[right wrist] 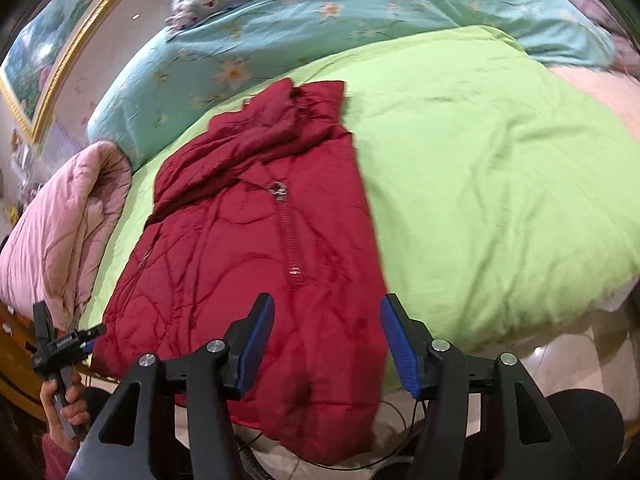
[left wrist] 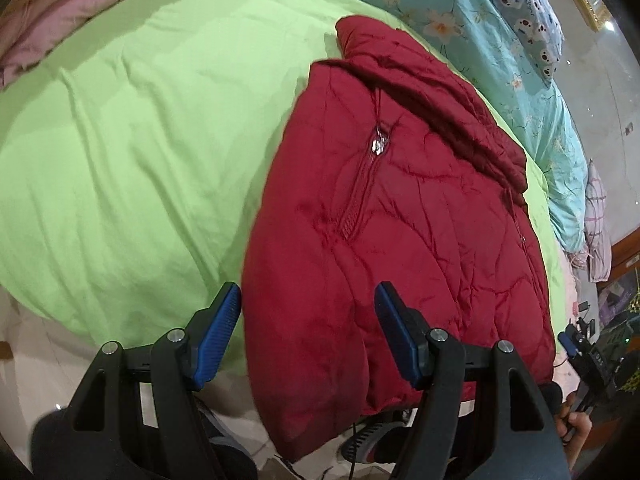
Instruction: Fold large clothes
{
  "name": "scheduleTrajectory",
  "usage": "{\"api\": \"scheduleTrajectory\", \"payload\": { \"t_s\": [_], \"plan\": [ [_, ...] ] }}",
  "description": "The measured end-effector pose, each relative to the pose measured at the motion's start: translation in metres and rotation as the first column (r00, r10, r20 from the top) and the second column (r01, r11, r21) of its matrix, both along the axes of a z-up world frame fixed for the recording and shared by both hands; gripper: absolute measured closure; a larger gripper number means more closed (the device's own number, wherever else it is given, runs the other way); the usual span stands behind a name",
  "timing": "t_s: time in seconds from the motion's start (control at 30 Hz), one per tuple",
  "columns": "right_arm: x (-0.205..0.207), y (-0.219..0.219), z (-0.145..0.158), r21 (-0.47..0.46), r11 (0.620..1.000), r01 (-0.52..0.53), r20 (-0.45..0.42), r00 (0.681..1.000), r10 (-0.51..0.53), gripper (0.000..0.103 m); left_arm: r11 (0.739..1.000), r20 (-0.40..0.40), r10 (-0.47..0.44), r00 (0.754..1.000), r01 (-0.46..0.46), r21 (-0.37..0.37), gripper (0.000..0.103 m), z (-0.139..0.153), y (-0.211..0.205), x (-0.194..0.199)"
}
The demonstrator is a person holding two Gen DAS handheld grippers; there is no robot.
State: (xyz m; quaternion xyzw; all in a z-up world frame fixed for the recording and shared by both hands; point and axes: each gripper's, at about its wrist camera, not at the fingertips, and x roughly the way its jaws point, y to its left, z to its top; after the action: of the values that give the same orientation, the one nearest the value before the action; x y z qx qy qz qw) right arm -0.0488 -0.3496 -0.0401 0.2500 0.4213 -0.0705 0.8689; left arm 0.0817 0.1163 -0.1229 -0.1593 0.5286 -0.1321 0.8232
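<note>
Plainly both tongs, left (left wrist: 308,332) and right (right wrist: 328,342), stand apart and empty above the folded red jacket (left wrist: 400,216) on the bed (left wrist: 140,140)

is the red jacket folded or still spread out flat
Partly folded. The red jacket lies narrowed on the green sheet, its sides turned in, its bottom edge overhanging the bed; no sleeve lies spread out.

We hold left gripper (left wrist: 308,320) angled steeply down, jaws parted wide, blue pads (left wrist: 218,334) bare, nothing pinched. Our right gripper (right wrist: 328,338) likewise pitched down, jaws apart, pads pressing nothing. Our hand (right wrist: 66,404) wraps left gripper's handle in right wrist view; our other hand (left wrist: 572,424) shows at left wrist view's lower right edge.
</note>
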Motion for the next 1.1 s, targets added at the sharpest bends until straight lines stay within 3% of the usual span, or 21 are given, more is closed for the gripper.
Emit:
{"api": "scheduleTrajectory", "payload": {
  "t_s": [0.33,0.57,0.9,0.97,1.03,1.1],
  "plan": [
    [-0.018,0.004,-0.037,0.105,0.994,0.009,-0.060,0.998,-0.002,0.039,0.996,-0.028,0.032,0.999,-0.034,-0.078,0.035,-0.022,-0.009,-0.031],
    [-0.026,0.009,-0.060,0.229,0.973,0.021,-0.073,0.997,-0.005,0.035,0.998,-0.024,0.015,1.000,-0.017,-0.069,0.035,-0.023,-0.020,-0.032],
    [-0.027,0.031,-0.076,0.238,0.971,0.023,-0.070,0.998,-0.007,0.030,0.998,-0.020,-0.006,1.000,0.005,-0.065,0.034,-0.028,-0.030,-0.036],
    [-0.029,0.029,-0.078,0.256,0.967,0.011,-0.054,0.999,0.003,0.040,0.998,-0.009,-0.013,1.000,0.013,-0.061,0.034,-0.027,-0.032,-0.036],
    [-0.029,0.032,-0.074,0.244,0.970,-0.012,-0.035,0.999,0.021,0.063,0.999,-0.005,-0.023,1.000,0.023,-0.046,0.037,-0.026,-0.034,-0.036],
    [-0.029,0.038,-0.067,0.239,0.970,-0.044,-0.015,0.999,0.049,0.075,0.999,-0.002,-0.028,1.000,0.028,-0.032,0.048,-0.025,-0.038,-0.036]
  ]
}}
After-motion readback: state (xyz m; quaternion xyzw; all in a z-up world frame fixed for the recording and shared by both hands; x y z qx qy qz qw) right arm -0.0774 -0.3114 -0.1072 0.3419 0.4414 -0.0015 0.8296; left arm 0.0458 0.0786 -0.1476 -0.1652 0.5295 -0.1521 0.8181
